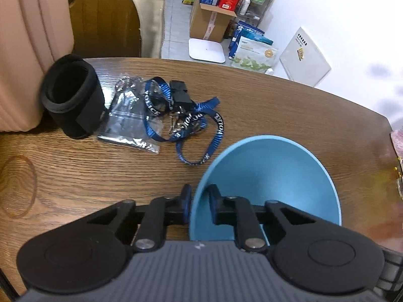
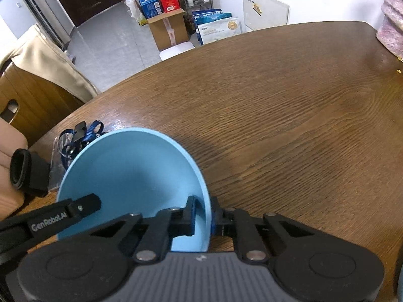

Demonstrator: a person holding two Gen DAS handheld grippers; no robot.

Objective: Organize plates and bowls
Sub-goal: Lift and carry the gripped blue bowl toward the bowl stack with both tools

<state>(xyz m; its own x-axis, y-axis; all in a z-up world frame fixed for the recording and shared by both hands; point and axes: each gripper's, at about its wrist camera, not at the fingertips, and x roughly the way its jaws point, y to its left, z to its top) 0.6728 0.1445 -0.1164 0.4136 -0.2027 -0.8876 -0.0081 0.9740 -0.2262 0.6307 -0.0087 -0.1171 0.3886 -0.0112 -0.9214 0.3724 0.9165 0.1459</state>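
Note:
A light blue bowl (image 1: 272, 181) rests on the wooden table (image 1: 289, 105). My left gripper (image 1: 197, 196) is shut on the bowl's left rim, one finger inside and one outside. In the right wrist view the same blue bowl (image 2: 131, 173) sits at lower left, and my right gripper (image 2: 204, 214) is shut on its right rim, the wall pinched between the pads. The left gripper's finger (image 2: 83, 207) reaches onto the bowl's left edge in that view. The bowl is empty inside.
A blue lanyard (image 1: 191, 123), a clear plastic pouch (image 1: 128, 123) and a black rolled sleeve (image 1: 73, 95) lie left of the bowl. A pink patterned container (image 2: 393, 25) stands at the table's far right. Boxes and bags (image 1: 221, 7) clutter the floor beyond the table.

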